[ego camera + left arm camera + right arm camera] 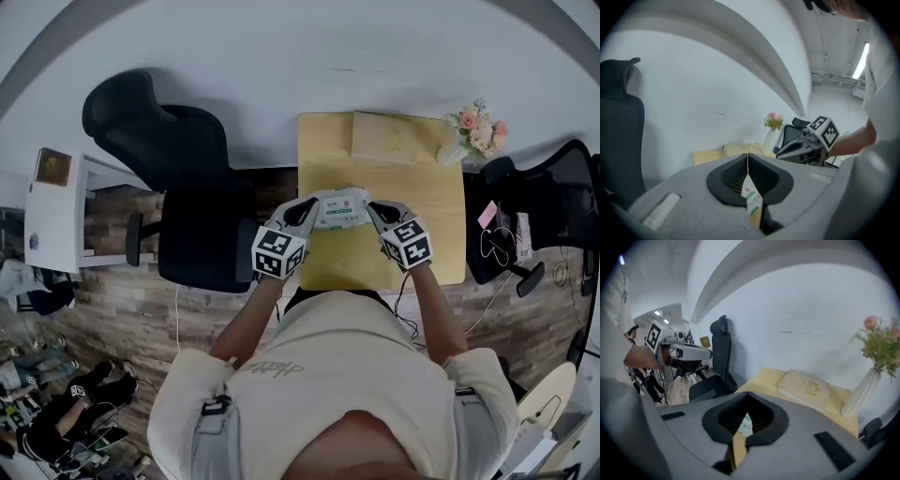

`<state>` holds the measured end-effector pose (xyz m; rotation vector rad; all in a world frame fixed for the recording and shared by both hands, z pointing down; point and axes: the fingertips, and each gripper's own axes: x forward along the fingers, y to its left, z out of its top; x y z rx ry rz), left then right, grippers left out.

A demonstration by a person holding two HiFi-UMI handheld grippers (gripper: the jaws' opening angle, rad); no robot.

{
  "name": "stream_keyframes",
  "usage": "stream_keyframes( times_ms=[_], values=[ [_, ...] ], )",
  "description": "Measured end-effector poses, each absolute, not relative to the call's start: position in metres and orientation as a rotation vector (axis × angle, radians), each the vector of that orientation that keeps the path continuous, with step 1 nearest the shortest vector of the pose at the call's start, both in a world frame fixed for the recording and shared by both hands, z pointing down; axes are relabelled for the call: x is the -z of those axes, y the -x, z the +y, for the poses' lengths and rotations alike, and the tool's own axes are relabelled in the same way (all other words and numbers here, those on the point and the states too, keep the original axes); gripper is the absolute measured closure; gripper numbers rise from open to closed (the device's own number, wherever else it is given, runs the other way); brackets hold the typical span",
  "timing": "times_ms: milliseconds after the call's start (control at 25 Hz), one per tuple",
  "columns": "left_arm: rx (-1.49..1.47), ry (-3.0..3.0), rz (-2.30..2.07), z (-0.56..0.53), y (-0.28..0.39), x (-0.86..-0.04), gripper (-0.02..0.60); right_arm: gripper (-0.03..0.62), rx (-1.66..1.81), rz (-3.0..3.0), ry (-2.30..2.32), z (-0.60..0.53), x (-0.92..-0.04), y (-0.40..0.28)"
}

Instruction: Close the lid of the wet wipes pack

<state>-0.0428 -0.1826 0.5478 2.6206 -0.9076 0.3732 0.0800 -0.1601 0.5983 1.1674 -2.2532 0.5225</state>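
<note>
Clamping wet wipes pack (339, 208): L hand-held gripper (310, 215), R hand-held gripper (373, 212).

The wet wipes pack (339, 208) fills the gap between the left gripper (302, 216) and the right gripper (380, 214). Ahead of both, the wooden table (375, 258) lies bare up to a book (394, 138) at its far edge. A vase of flowers (473, 131) stands beyond the right gripper. A black office chair (187, 187) crowds the left gripper's outer side, and a second chair (553, 192) the right's.
</note>
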Motion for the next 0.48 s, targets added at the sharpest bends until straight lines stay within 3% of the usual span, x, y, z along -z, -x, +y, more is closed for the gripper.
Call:
stream_keyframes(
  times_ms=[480],
  values=[
    [-0.184, -2.807, -0.991, -0.208, 0.036, -0.426, 0.563, 0.593, -0.279, -2.446, -1.468, -0.167, -0.451, -0.114]
  ],
)
